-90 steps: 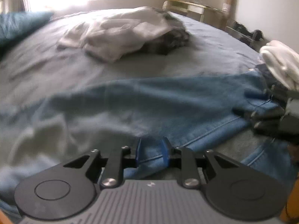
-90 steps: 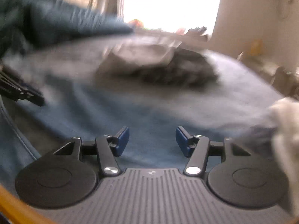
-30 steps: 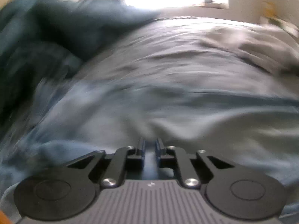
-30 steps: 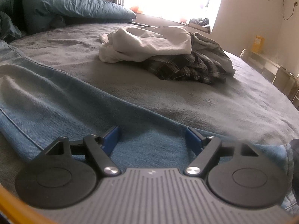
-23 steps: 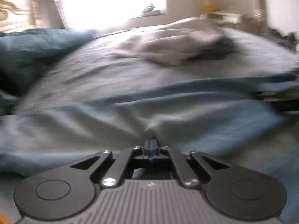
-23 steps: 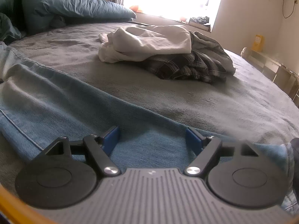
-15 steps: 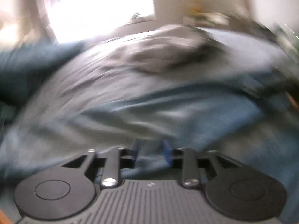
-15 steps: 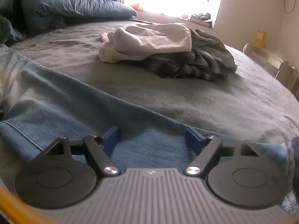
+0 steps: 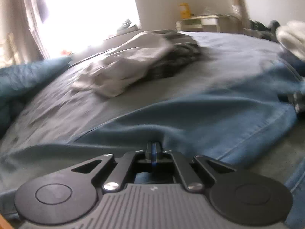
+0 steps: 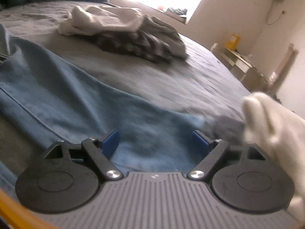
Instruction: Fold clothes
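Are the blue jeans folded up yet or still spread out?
Spread out. The jeans lie long and flat across the bed, with just one raised wrinkle where the shut left gripper meets them.

I see a bed [image 9: 238, 57] with a grey sheet; on it lie blue jeans [image 9: 209, 118], a white garment [image 9: 124, 64] over a plaid shirt [image 10: 137, 43], and a teal duvet [image 9: 22, 78].

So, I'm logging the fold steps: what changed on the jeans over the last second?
The left gripper, briefly open half a second ago, has shut on a fold of the jeans. The right gripper is opening a little wider over the denim, gripping nothing. The pile of white and plaid clothes stayed where it was on the bed.
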`<state>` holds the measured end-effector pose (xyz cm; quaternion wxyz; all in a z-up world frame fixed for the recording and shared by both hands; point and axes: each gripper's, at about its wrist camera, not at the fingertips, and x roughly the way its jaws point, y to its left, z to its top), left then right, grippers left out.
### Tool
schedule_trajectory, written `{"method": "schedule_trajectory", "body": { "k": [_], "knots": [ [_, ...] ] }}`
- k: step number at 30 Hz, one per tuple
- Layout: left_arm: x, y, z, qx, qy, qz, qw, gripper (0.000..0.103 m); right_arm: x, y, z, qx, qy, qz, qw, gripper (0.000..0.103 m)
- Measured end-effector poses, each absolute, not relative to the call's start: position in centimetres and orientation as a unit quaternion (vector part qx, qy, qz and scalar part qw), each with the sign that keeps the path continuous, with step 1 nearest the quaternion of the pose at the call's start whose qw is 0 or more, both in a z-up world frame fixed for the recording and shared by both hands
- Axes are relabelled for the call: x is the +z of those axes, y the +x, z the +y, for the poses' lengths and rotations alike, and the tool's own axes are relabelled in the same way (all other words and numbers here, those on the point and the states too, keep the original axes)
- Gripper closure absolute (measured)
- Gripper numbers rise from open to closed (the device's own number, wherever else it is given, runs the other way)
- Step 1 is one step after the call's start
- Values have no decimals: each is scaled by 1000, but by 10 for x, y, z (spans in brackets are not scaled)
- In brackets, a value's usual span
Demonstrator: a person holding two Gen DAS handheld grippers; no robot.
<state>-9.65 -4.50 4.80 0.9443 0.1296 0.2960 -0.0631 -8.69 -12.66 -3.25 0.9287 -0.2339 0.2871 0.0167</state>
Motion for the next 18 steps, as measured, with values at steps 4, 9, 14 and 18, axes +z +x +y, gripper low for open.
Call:
{"method": "schedule_trajectory", "body": {
  "k": [4, 9, 14, 18],
  "knots": [
    [53, -110, -27, -131, 38, 301, 944, 102, -8, -87, -111, 45, -223, 258, 939, 20],
    [62, -142, 10, -120, -16, 271, 955, 61, 8, -58, -42, 168, -204, 235, 935, 20],
    [51, -133, 44, -4, 9, 286, 958, 60, -27, -29, 4, 255, -177, 305, 900, 21],
    [41, -128, 57, 3, -26, 297, 955, 60, -43, -29, -15, 193, -192, 297, 915, 17]
  ]
}}
